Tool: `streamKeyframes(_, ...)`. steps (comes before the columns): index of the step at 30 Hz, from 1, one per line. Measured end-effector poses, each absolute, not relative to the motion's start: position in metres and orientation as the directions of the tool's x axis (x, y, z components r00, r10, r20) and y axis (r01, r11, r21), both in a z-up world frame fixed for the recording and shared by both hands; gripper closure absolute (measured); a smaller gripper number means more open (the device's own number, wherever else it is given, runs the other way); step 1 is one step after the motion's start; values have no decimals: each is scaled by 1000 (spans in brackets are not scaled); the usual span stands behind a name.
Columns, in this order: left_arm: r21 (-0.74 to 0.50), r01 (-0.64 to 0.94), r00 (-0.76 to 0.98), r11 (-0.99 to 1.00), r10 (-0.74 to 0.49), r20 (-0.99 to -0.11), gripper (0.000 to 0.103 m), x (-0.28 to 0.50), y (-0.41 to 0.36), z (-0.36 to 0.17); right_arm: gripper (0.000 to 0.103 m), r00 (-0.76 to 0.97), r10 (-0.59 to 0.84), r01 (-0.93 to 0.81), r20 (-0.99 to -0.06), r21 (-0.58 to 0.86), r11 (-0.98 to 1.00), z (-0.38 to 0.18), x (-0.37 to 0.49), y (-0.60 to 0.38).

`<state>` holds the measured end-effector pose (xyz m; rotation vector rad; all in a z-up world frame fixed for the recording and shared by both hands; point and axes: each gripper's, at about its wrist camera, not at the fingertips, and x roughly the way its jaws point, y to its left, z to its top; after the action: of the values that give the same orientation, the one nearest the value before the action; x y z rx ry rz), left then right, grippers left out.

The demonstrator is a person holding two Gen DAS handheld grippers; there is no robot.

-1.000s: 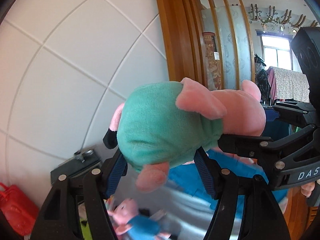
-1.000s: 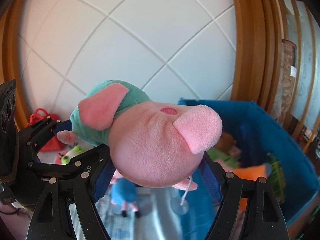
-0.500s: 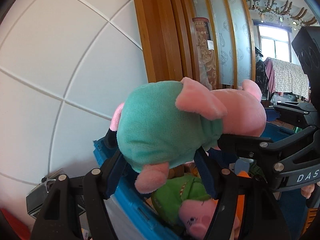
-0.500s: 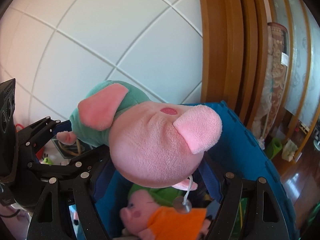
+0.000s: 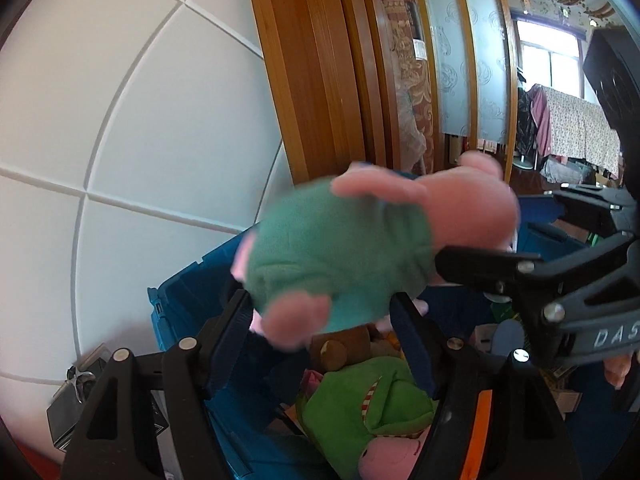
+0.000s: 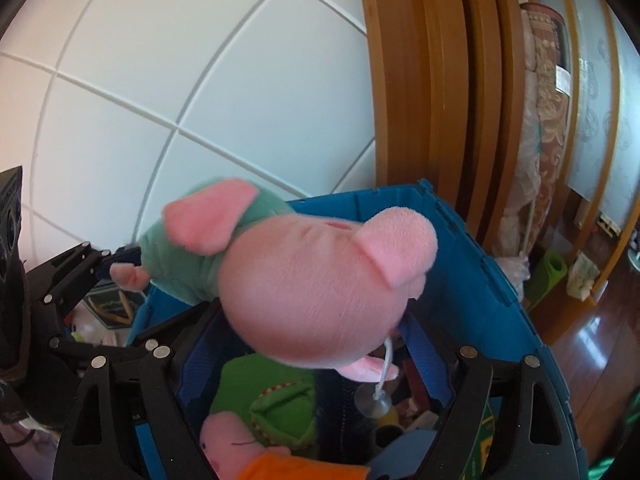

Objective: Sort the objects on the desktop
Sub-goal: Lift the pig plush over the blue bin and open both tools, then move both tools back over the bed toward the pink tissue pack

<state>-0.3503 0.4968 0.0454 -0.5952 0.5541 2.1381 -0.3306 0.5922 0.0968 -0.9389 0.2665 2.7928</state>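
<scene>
Left wrist view: the left gripper (image 5: 320,320) has its jaws opening around the teal body of a plush pig (image 5: 340,256), which is blurred and sits over the blue storage bin (image 5: 188,292); whether the pads touch it I cannot tell. A green plush (image 5: 372,400) lies inside the bin.

Right wrist view: the right gripper (image 6: 304,344) is opening too, the plush pig's pink head (image 6: 320,288) between its fingers, above the bin's blue wall (image 6: 472,280). A string with a suction cup (image 6: 374,404) hangs below the head
</scene>
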Motion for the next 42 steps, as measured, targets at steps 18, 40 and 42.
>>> streamKeyframes(18, 158, -782, -561, -602, 571, -599, 33, -308, 425, 50, 9, -659, 202, -234, -725, -57, -970, 93, -317, 564)
streamKeyframes(40, 146, -667, -632, -730, 452, -630, 33, -236, 257, 47, 0, -640, 193, -90, -743, -177, -980, 95, -228, 438)
streamKeyframes(42, 141, -663, -633, -736, 449, -631, 33, -229, 238, 44, 0, -647, 178, -61, -742, -183, -981, 93, -221, 421)
